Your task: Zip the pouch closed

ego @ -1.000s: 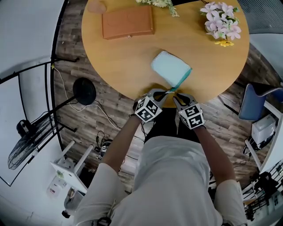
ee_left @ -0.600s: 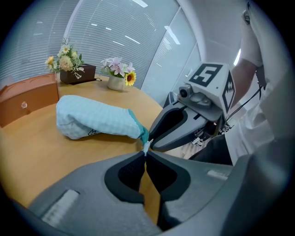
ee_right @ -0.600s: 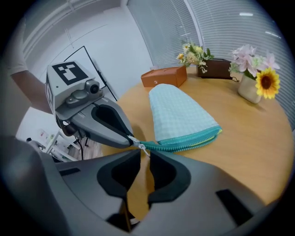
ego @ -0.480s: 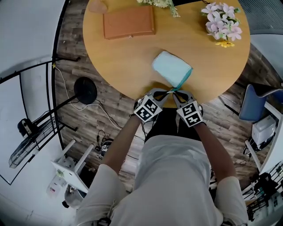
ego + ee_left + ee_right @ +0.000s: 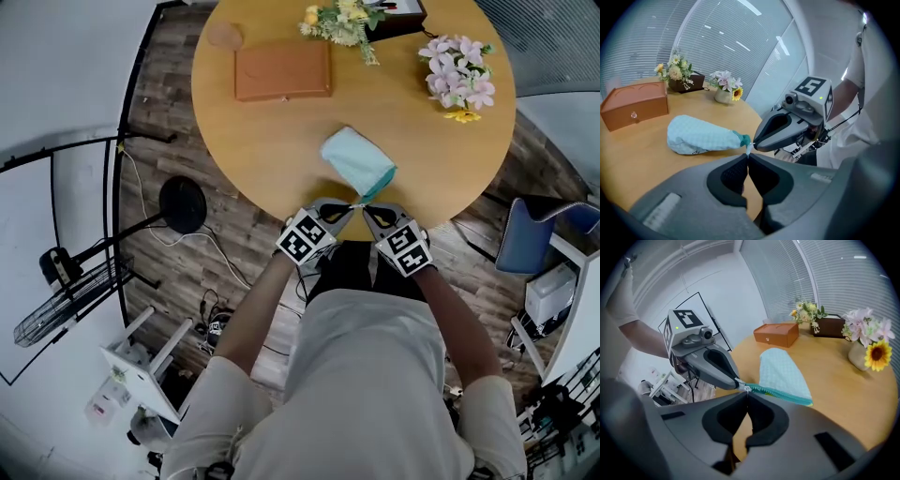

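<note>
A light teal checked pouch point(image 5: 356, 159) lies near the front edge of the round wooden table point(image 5: 272, 150), its zipper end pointing at me. My left gripper point(image 5: 351, 206) is shut on the small tab at the pouch's end point(image 5: 748, 148); its jaws point(image 5: 747, 158) meet tightly. My right gripper point(image 5: 367, 209) faces it tip to tip. Its jaws have just been closing and now stand shut on the zipper pull point(image 5: 746, 389). The teal zipper point(image 5: 780, 393) runs from there along the pouch point(image 5: 780, 371). In the left gripper view the pouch point(image 5: 698, 136) rests on the table beyond the tips.
A brown box point(image 5: 282, 73) sits at the table's back left, a flower bunch point(image 5: 342, 19) and a vase of pink flowers point(image 5: 457, 75) at the back. A blue chair point(image 5: 539, 234) stands right of the table, a round stand base point(image 5: 183, 200) on the floor to the left.
Both grippers have risen a little together with the pouch's near end. The right jaws have closed onto the zipper pull. The pouch looks pulled tauter toward me.
</note>
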Available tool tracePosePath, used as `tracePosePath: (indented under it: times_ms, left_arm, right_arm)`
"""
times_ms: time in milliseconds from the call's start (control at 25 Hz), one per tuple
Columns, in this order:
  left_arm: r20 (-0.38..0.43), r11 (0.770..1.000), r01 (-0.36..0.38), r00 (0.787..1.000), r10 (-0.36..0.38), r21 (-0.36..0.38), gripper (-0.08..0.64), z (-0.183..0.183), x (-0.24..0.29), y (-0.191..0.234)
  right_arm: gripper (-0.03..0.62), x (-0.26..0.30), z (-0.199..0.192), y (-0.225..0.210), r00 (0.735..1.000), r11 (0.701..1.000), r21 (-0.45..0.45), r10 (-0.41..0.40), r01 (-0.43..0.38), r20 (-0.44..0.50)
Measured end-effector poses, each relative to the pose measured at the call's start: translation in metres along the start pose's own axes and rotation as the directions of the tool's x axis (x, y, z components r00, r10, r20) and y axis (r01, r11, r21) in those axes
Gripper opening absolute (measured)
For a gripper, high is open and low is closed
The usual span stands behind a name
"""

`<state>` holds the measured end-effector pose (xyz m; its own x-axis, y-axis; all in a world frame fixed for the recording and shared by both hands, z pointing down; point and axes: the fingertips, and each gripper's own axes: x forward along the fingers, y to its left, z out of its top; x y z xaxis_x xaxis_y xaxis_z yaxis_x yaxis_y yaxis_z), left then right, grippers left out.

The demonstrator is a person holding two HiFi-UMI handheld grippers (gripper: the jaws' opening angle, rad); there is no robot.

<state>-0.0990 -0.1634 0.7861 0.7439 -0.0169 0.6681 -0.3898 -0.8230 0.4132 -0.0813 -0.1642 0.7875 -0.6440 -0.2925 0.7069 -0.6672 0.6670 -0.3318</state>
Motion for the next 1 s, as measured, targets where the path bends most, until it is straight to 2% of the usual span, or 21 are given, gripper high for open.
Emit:
tracePosePath:
  times_ms: [360, 600, 840, 1000]
  left_arm:
    - [0.008, 0.997, -0.046, 0.999, 0.047, -0.060, 0.020, 0.036, -0.040, -0.018]
    - [-0.018, 0.993, -0.086, 0.996, 0.084, -0.086, 0.020, 0.050, -0.061, -0.025]
    - [-0.064, 0.992, -0.095, 0.994, 0.090, -0.085, 0.018, 0.048, -0.070, -0.034]
    - [-0.066, 0.991, -0.098, 0.994, 0.092, -0.094, 0.018, 0.046, -0.074, -0.038]
  right_arm:
    - [0.005, -0.035, 0.041, 0.014, 0.996, 0.992, -0.095, 0.085, -0.084, -0.001]
    - [0.005, -0.049, 0.058, 0.022, 0.986, 0.986, -0.009, 0.166, -0.166, 0.010]
    - [0.003, -0.059, 0.049, 0.014, 0.982, 0.979, 0.088, 0.187, -0.186, -0.002]
    - [0.003, -0.068, 0.045, 0.015, 0.976, 0.976, 0.042, 0.215, -0.214, -0.019]
